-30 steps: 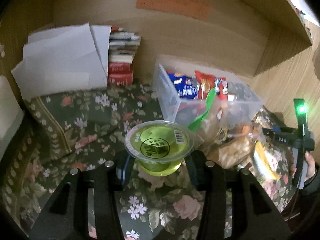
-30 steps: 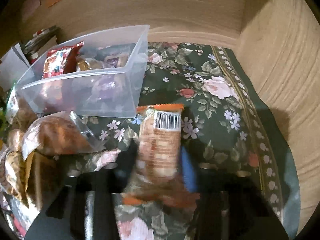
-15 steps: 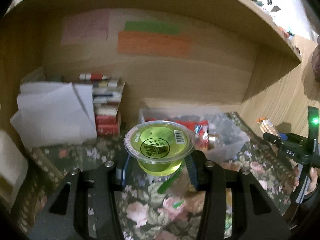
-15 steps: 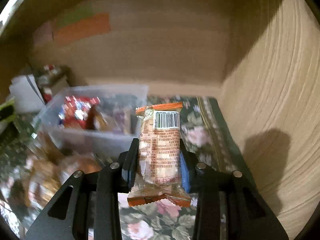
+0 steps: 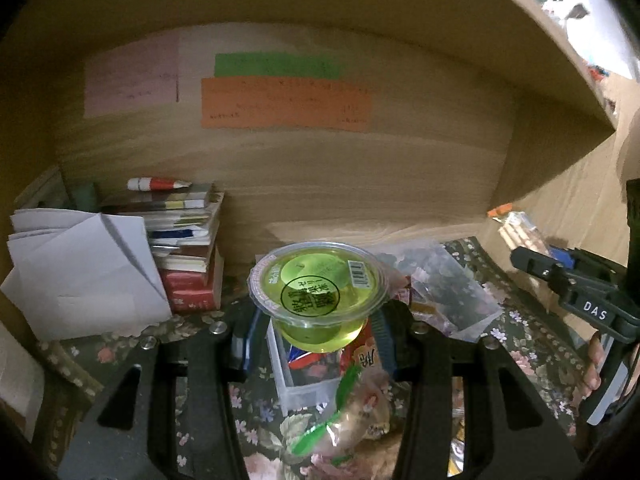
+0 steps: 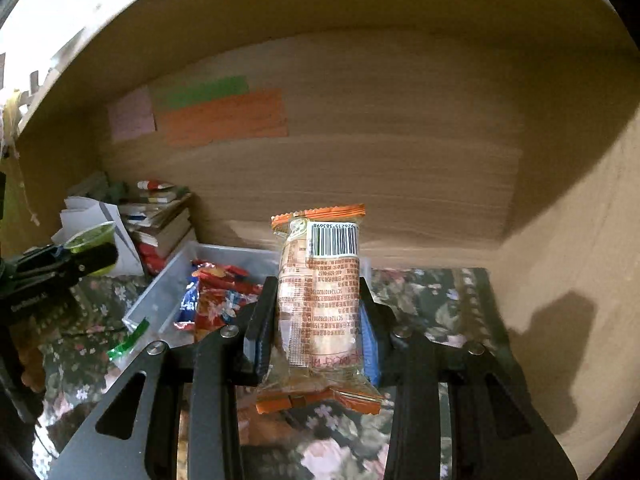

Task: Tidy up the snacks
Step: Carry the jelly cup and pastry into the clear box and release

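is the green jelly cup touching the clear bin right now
Apart. In the right wrist view the green jelly cup, clamped in the left gripper, hangs to the left of the clear bin, with floral cloth showing between them.

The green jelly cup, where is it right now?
The green jelly cup is gripped by the left gripper, in the air above the clear snack bin, right of the stacked books.

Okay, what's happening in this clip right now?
A person is sorting snacks in a wooden shelf nook, a handheld gripper in each hand. The left gripper is shut on a green jelly cup, held above the clear plastic bin of snacks. The right gripper is shut on an orange-edged biscuit packet, held upright in the air. Neither item is in the bin yet.
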A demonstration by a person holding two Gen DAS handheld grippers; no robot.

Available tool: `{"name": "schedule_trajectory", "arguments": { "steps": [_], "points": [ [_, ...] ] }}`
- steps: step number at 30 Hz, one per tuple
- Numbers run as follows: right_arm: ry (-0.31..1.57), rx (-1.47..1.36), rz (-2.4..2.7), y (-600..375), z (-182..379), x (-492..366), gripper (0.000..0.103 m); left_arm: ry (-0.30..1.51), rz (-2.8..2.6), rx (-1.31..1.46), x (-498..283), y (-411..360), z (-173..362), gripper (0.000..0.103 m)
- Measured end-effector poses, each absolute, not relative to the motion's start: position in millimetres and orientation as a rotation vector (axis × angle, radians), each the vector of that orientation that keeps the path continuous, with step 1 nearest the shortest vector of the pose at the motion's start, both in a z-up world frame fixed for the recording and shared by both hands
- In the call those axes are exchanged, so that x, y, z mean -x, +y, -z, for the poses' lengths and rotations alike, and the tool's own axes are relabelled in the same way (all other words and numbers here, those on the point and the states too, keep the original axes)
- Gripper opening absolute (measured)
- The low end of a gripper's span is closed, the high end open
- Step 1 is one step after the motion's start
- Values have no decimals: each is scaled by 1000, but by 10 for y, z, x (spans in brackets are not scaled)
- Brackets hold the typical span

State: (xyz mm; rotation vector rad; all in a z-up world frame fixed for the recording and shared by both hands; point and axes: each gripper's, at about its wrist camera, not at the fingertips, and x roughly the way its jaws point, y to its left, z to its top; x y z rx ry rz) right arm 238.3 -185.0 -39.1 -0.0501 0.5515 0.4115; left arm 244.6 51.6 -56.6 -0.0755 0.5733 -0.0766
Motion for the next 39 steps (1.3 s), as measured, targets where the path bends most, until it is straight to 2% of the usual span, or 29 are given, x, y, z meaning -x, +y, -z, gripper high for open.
{"name": "schedule_trajectory", "arguments": {
  "steps": [20, 24, 26, 29, 39],
  "points": [
    [747, 85, -419, -1578, 980, -3030, 34, 768, 106, 61, -2972, 384, 1031, 48],
    [752, 90, -419, -1578, 971, -3016, 39, 802, 110, 85, -2963, 387, 1067, 57],
    [746, 87, -421, -1597, 947, -2986, 48, 767, 103, 76, -2890, 384, 1003, 64],
    [718, 95, -417, -1621, 889, -2879, 55, 702, 90, 49, -2740, 362, 845, 74],
    [640, 62, -486, -1664, 622, -2350, 65, 603, 76, 46, -2253, 413, 528, 92]
  ]
}}
